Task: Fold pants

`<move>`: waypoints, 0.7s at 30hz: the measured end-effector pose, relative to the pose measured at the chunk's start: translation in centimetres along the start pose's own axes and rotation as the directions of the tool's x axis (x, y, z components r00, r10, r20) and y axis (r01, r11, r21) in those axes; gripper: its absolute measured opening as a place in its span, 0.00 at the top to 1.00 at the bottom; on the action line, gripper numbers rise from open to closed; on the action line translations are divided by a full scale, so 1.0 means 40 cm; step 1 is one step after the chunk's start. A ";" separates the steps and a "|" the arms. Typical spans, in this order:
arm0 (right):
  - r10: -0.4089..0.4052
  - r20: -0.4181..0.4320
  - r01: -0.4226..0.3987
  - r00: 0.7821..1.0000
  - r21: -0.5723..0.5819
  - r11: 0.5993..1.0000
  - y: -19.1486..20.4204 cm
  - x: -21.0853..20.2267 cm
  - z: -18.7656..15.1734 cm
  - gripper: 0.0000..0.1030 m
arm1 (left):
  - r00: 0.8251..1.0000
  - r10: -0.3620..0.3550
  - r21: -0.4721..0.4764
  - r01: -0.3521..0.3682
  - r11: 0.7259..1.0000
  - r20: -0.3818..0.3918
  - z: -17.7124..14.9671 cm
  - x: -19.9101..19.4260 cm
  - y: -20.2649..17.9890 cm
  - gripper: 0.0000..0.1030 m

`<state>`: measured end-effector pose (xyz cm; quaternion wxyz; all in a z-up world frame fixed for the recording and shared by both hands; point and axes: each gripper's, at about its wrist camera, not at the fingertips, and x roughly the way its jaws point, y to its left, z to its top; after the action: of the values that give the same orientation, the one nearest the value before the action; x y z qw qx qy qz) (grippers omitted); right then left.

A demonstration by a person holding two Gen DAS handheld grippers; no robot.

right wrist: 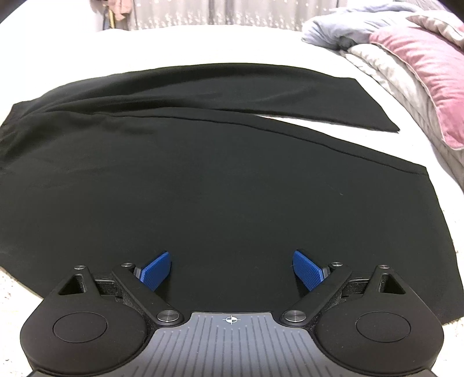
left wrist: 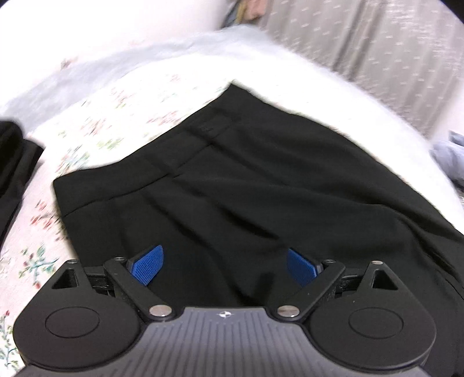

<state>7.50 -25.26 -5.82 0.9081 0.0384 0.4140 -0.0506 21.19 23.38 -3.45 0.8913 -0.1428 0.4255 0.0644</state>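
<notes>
We have the black pants (right wrist: 203,179) spread flat on the bed (right wrist: 203,43), legs apart, ready for folding, with left tongs (left wrist: 223,265) and right tongs (right wrist: 232,269) both released, grasping nothing.

Pants (right wrist: 203,179) spread on bed (right wrist: 203,43), pillows (right wrist: 411,72) right, curtain (right wrist: 232,11) behind

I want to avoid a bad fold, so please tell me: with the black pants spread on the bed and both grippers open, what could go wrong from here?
1. The two pant legs lie spread apart at the hems, so a fold now may come out uneven.
2. Creases near the waistband could get pressed in.
3. The left gripper and the right gripper hold nothing; the thin black pants may be pinched together with the bed sheet.
</notes>
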 end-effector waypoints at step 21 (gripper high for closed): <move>0.060 0.001 -0.059 0.998 -0.116 0.992 0.090 0.006 -0.021 0.08 | 0.989 0.142 -0.035 -0.141 0.989 0.036 -0.003 0.028 0.018 0.81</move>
<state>7.48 -21.59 -6.45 0.9107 -0.0021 0.4130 0.0005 21.65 24.02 -4.53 0.8900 -0.1256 0.4164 0.1371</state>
